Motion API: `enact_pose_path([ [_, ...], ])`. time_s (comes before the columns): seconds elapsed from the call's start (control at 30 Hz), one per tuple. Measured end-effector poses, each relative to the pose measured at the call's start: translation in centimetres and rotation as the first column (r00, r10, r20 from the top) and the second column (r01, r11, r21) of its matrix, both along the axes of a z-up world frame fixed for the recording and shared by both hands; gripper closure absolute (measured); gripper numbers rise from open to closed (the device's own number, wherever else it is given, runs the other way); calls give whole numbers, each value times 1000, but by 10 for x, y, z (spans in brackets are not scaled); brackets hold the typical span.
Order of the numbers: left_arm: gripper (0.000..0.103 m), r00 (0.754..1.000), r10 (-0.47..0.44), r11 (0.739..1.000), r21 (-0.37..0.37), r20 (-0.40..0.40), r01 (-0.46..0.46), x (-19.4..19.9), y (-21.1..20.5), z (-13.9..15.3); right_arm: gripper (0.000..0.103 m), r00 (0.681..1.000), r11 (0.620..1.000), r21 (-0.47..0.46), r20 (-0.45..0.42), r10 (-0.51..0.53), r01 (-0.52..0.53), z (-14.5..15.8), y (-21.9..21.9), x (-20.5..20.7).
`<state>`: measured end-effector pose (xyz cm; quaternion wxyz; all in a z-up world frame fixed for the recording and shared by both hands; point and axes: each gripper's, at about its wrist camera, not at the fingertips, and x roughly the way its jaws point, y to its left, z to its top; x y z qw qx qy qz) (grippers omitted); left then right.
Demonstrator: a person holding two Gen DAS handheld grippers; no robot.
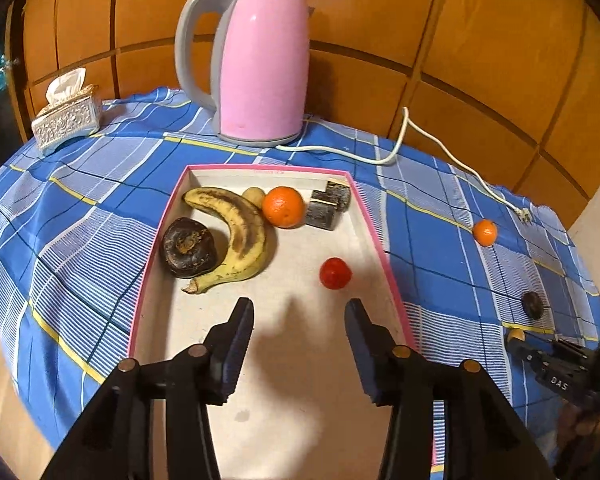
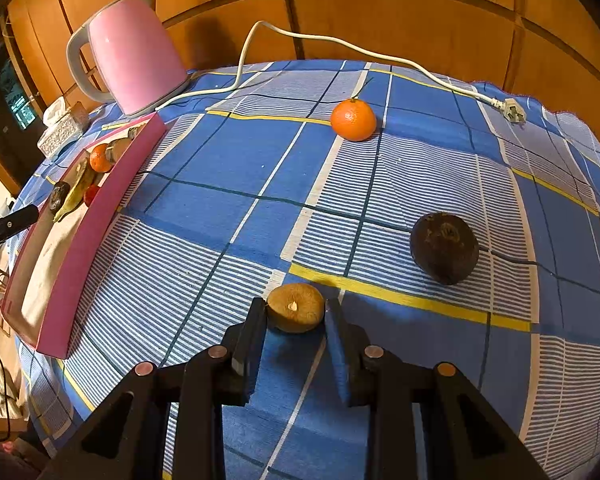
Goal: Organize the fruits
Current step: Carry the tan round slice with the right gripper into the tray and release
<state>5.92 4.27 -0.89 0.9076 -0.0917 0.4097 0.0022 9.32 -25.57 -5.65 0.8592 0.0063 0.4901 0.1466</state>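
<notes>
Black plastic makes the two tongs, each seen from its own camera at the bottom of the frame.

In the left wrist view, the left gripper (image 1: 299, 312) is released: its blue pads stand apart over the white floor of the pink-edged tray (image 1: 384, 248), and nothing is between them. Just beyond its tips, right of centre, lies a small red fruit (image 1: 335, 273), alone on the bare floor; I judge that it was put there as one of the sorted fruits. Farther up the tray, a spotted banana (image 1: 240, 236) curves around a dark round fruit (image 1: 188, 253), and behind it sit an orange (image 1: 283, 206) and two dark cut pieces (image 1: 329, 204). They stay together at the far end, so the near part is free for more fruit.

In the right wrist view, the right gripper (image 2: 296, 312) is clenched on a small brown fruit (image 2: 296, 307) in the lower centre. Its pads press both sides of the fruit, which seems to rest on the blue checked tablecloth (image 2: 228, 160); I judge the next need is to lift it and carry it to the tray at the left of the frame.

Beyond it, at the middle right, a second dark fruit (image 2: 445, 253) waits on the cloth, and in the upper centre a loose orange (image 2: 353, 119) does too. Farthest, in the upper left, stands a pink kettle (image 2: 134, 54), and its white cord (image 2: 380, 56) runs across the top of the cloth.
</notes>
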Motion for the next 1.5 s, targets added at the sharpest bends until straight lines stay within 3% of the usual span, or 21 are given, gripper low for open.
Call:
enact_pose_path([
  [0.83,52,1000,-7,1000,23,6,7,-13,-5,0,74,1000,1000,-18,11,14,-14,10,11,-2],
  [1.13,52,998,54,997,48,24,-55,-22,16,1,74,980,980,57,70,188,-193,45,68,-10],
  [1.5,50,993,109,994,26,42,-110,-32,37,2,74,916,913,91,91,391,-399,57,136,-35],
])
